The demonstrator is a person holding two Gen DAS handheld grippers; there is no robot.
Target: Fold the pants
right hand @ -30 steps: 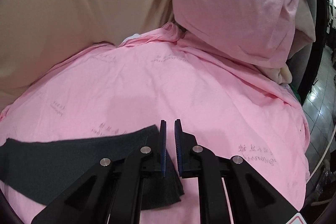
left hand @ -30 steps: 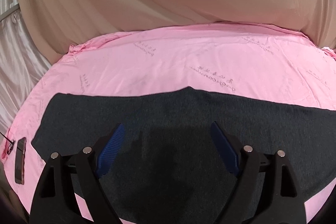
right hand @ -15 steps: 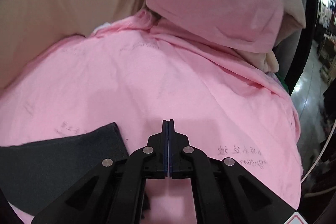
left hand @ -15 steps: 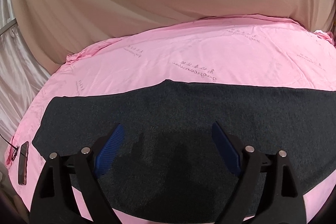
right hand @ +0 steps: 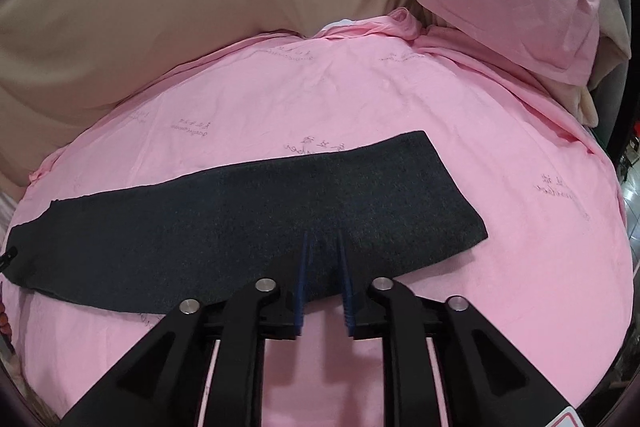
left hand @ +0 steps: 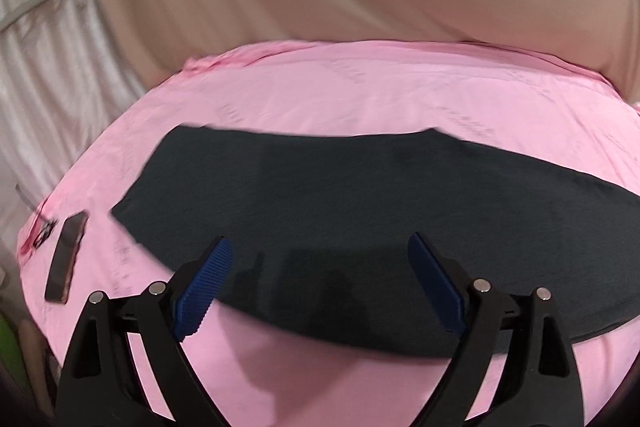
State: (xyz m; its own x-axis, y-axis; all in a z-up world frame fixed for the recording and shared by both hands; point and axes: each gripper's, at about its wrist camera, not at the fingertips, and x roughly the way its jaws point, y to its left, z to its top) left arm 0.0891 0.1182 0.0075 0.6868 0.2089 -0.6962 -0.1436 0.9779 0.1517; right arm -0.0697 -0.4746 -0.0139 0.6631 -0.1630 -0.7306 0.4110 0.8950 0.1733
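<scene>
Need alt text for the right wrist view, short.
Dark pants lie flat as a long strip across a pink bedsheet. The right claw hovers above their near edge, jaws opening, nothing gripped. Beige fabric hangs behind.

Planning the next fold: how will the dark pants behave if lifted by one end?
The pants lie flat as a long thin strip, so probably floppy, drooping from a grip. The pink sheet looks smooth: pushing may slide or bunch them.

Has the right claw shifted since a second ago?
Yes. The right claw, jaws opening with nothing gripped, has swung leftward over the pants: their hem end, earlier beside its tips, now lies well right of it on the pink sheet.
</scene>
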